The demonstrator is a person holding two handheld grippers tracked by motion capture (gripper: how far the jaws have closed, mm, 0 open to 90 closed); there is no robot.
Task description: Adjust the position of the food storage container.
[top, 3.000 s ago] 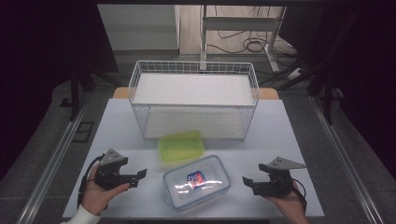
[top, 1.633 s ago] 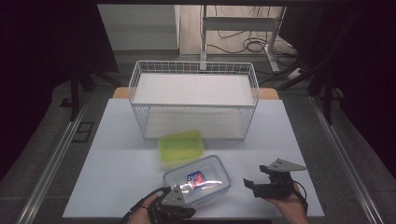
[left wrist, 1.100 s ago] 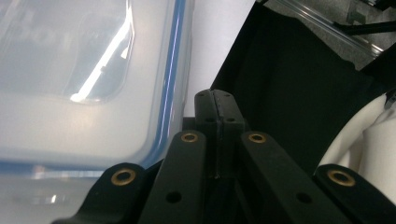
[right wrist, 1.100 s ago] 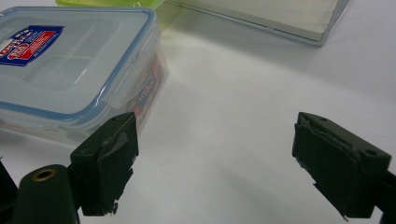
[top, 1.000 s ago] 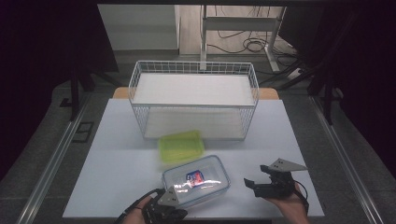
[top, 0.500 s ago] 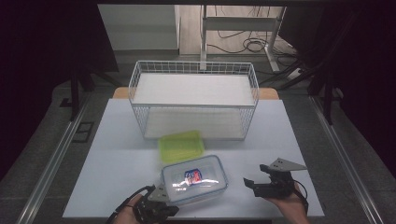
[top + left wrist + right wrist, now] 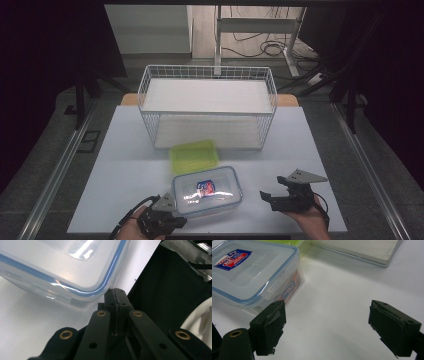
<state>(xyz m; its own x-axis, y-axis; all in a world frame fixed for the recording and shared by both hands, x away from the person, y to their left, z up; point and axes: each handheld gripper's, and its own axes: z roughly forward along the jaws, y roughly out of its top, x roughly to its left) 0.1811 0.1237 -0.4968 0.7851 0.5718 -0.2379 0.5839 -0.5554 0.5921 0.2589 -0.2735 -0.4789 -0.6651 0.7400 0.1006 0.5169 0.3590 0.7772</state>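
**Clear box at the table's near edge**

The clear lidded box [image 7: 207,190] sits near the front of the white table [image 7: 125,170], just before a green lid [image 7: 194,155]. The left gripper [image 7: 176,220], fingers pressed together, noses its near-left corner. The right gripper [image 7: 265,196] rests nearby, fingers wide apart.

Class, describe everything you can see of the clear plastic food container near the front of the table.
The clear plastic container is a rounded rectangular box of see-through plastic, its lid edged with a blue seal and bearing a red-and-blue label. Clip flaps are folded down on its sides, so it looks closed. It sits flat on the white table, just in front of a green lid. The left gripper, fingers shut, is at its near corner; whether they touch I cannot tell.
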